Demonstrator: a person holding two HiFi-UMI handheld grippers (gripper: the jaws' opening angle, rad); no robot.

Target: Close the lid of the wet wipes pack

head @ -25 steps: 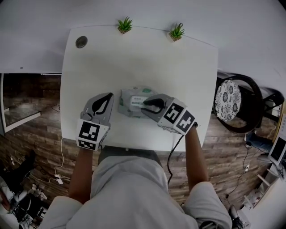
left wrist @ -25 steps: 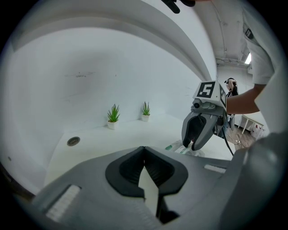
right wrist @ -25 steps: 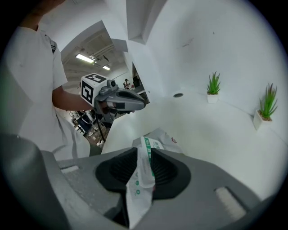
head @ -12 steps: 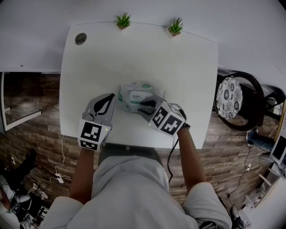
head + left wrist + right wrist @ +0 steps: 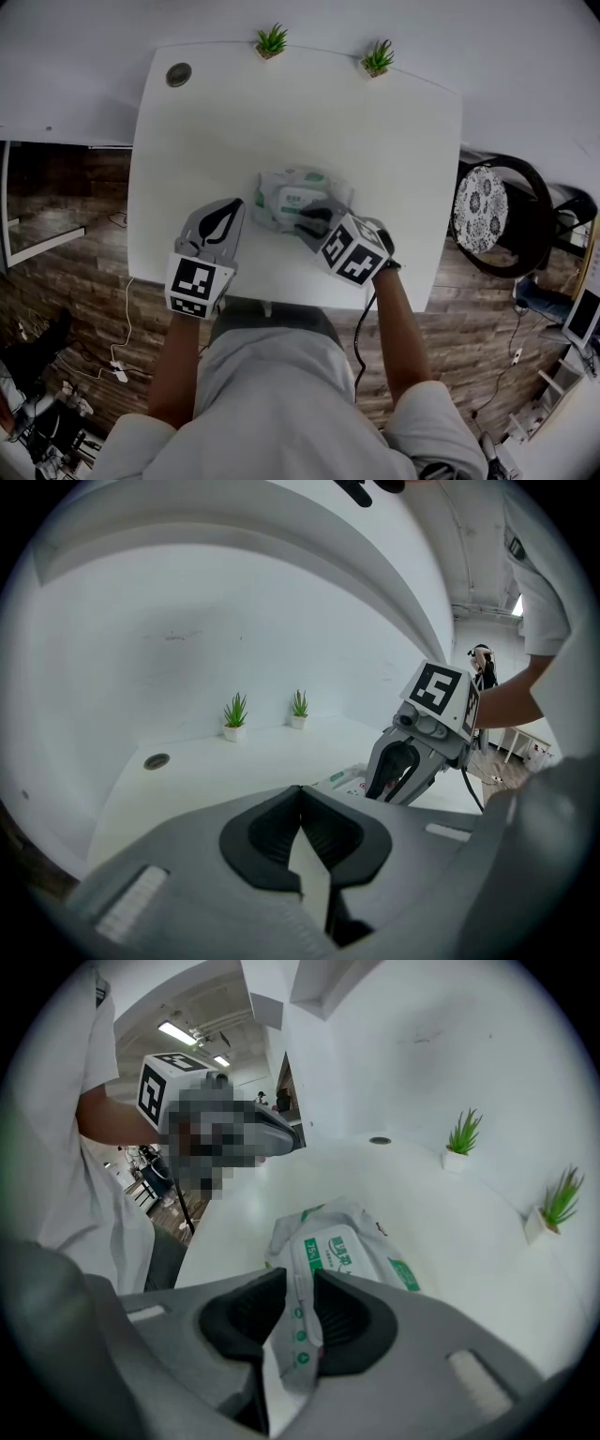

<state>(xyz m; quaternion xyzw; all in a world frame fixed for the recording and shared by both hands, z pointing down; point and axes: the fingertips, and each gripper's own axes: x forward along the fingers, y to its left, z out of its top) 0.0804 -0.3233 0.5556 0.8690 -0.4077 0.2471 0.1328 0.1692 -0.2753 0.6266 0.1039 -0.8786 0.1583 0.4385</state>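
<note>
The wet wipes pack (image 5: 292, 190), white with green print, lies on the white table (image 5: 394, 141) in front of me. In the right gripper view its flat white lid (image 5: 349, 1252) lies down flush on the pack. My right gripper (image 5: 307, 218) sits at the pack's near right end. Its jaws stand a narrow gap apart, and the pack's near end fills that gap (image 5: 300, 1283). My left gripper (image 5: 232, 208) rests just left of the pack without touching it, its pads together with nothing between them (image 5: 300, 794).
Two small potted plants (image 5: 272, 39) (image 5: 378, 58) stand at the table's far edge, and a round grommet (image 5: 178, 74) sits at the far left corner. A dark chair with a patterned cushion (image 5: 480, 210) stands to the right. The table's near edge runs just behind both grippers.
My right gripper has swung in from the right and now points more straight at the pack's near end. The left gripper and the pack have hardly moved.
</note>
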